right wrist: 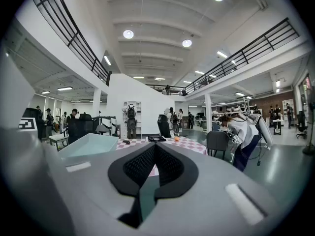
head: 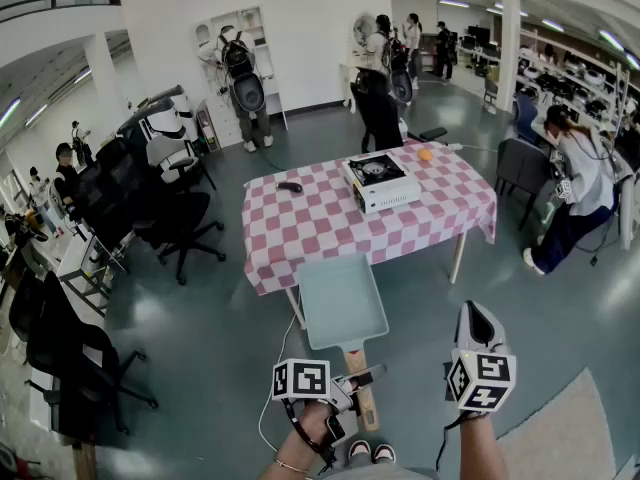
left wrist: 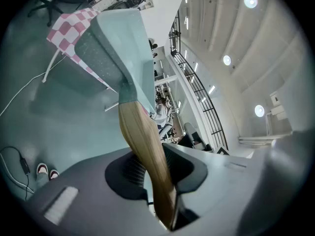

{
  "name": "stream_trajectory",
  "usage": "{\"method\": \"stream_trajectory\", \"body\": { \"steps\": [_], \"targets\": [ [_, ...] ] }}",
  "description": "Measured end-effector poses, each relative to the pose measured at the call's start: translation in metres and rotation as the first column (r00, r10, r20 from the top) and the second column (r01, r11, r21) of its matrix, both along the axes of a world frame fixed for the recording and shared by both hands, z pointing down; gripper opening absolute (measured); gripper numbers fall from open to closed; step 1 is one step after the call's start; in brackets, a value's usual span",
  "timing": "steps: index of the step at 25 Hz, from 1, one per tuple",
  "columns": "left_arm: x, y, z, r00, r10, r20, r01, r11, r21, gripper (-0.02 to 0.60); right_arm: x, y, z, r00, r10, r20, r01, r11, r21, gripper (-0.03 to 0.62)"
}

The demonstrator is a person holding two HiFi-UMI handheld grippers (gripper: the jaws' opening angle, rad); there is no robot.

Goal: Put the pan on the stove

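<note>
the left gripper (head: 362, 376), held low, has its fingers clamped on the wooden handle (left wrist: 142, 141) of the pale teal rectangular pan (head: 340, 303), held in the air just short of the pink-and-white checked tabletop (head: 300, 230). the right gripper (head: 477, 320) points toward that tabletop, fingers closed and empty.

The left gripper (head: 362, 378) grips a pale teal rectangular pan (head: 342, 301) by its wooden handle (head: 364, 405), nearer than the pink-checked counter (head: 300, 230) carrying a white portable stove (head: 380, 182).

- My feeds are bright and even; the round ceiling lamps (right wrist: 128, 34) glare slightly.
- Gripper views: heavy fisheye, black corners.
- Up close the pan handle (left wrist: 147, 151) looks soft.
</note>
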State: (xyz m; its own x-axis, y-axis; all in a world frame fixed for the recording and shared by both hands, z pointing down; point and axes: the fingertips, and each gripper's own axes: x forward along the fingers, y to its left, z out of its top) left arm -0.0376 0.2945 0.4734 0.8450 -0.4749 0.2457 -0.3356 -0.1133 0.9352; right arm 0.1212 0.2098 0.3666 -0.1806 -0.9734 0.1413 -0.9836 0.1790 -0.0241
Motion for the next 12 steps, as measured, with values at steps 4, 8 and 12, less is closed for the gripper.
{"method": "stream_trajectory", "body": {
  "steps": [4,8,12],
  "targets": [
    [-0.007,0.002,0.001,1.000,-0.002,-0.003,0.002,1.000,0.000,0.087,-0.005,0.005,0.002,1.000,0.003,-0.007,-0.003,1.000,-0.003,0.008],
    [-0.011,0.005,0.000,1.000,0.004,-0.003,-0.004,1.000,0.002,0.087,-0.009,0.008,0.003,1.000,-0.006,0.002,0.006,1.000,-0.017,0.008],
    [-0.014,0.006,0.002,1.000,0.016,0.007,-0.016,1.000,0.003,0.087,-0.014,0.008,0.009,0.999,-0.007,0.039,0.008,0.999,-0.041,0.009]
  ]
}}
